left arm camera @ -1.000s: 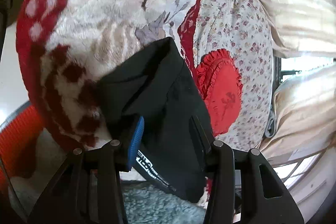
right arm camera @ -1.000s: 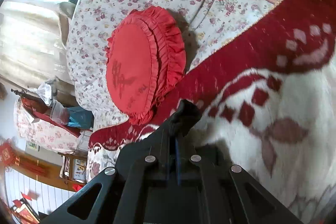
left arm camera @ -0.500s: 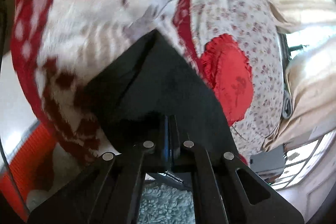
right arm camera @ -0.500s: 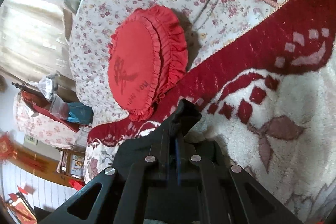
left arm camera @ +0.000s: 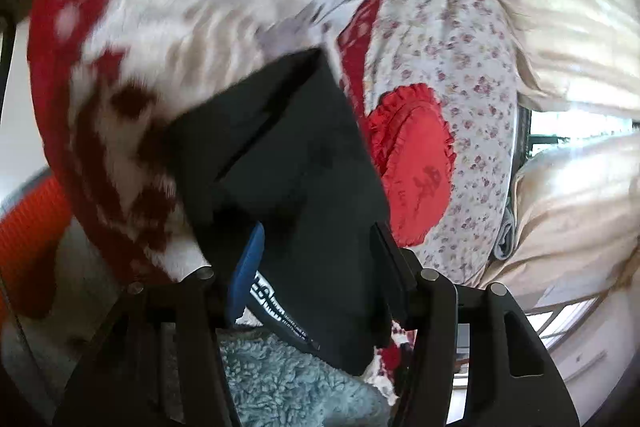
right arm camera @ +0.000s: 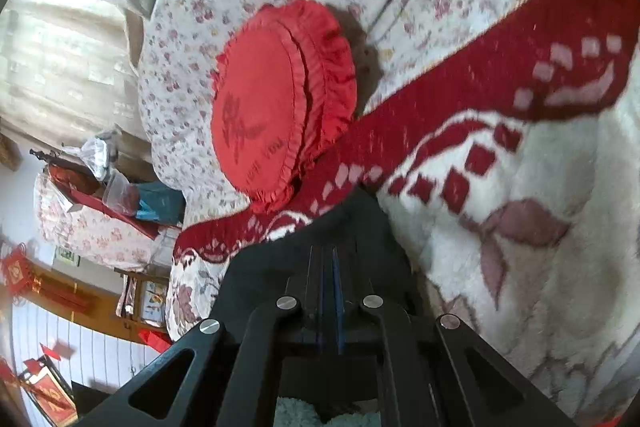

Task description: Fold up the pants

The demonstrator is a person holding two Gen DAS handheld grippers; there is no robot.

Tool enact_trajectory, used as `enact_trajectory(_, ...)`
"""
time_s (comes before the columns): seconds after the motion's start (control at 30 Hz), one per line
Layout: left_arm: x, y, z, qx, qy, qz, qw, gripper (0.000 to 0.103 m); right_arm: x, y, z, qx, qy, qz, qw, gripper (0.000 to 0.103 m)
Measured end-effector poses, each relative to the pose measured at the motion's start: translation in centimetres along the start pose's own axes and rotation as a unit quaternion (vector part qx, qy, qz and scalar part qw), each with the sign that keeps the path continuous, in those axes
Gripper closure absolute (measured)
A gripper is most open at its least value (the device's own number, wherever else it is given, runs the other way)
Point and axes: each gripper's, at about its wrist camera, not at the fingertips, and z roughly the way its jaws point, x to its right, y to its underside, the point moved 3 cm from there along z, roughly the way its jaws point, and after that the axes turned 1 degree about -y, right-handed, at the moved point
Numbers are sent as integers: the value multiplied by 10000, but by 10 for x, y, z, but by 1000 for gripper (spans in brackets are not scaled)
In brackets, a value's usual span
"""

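Black pants (left arm camera: pixel 288 155) lie folded on a red-and-white fleece blanket (left arm camera: pixel 168 27), with a white printed label near the lower edge. My left gripper (left arm camera: pixel 316 259) reaches over their near end. Its jaws are opening, and the black cloth lies loosely between the blue-padded left finger and the black right finger. In the right wrist view, my right gripper (right arm camera: pixel 330 259) is shut on a bunched corner of the pants (right arm camera: pixel 352 219), which pokes up past the fingertips over the blanket (right arm camera: pixel 540 187).
A round red ruffled cushion (left arm camera: pixel 416 167) (right arm camera: pixel 276 99) rests on a floral sheet (left arm camera: pixel 460 39) beyond the blanket. Cream curtains (left arm camera: pixel 560 7) hang behind. Teal fluffy fabric (left arm camera: pixel 288 379) lies under the left gripper and an orange surface (left arm camera: pixel 28 227) is at the left.
The left gripper stood open around the pants, shut on them half a second ago, and now stands open again. The right gripper has stayed shut on the cloth.
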Motion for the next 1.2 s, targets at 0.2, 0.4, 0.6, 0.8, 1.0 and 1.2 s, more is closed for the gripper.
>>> enact_trajectory(0.2,-14,-2,10,89,-318,-85,9994,49,-1,9,4,-24,45,-29,10000,99)
enact_trajectory(0.4,-7,-7,13,207,-50,-129,9997,53,4,10,-4,105,16,155,9998,99)
enact_trajectory(0.6,13,-2,14,183,-194,413,9988,91,16,5,-18,242,-386,698,9965,66)
enact_trajectory(0.8,31,-6,12,279,-51,739,9969,93,31,18,6,-385,-485,1253,9902,54)
enact_trajectory(1.0,55,-17,9,379,214,900,9950,93,44,16,39,-702,-644,1547,9834,58)
enact_trajectory(1.2,85,-32,-8,608,582,1186,9894,93,10,9,29,-523,-278,244,9979,95)
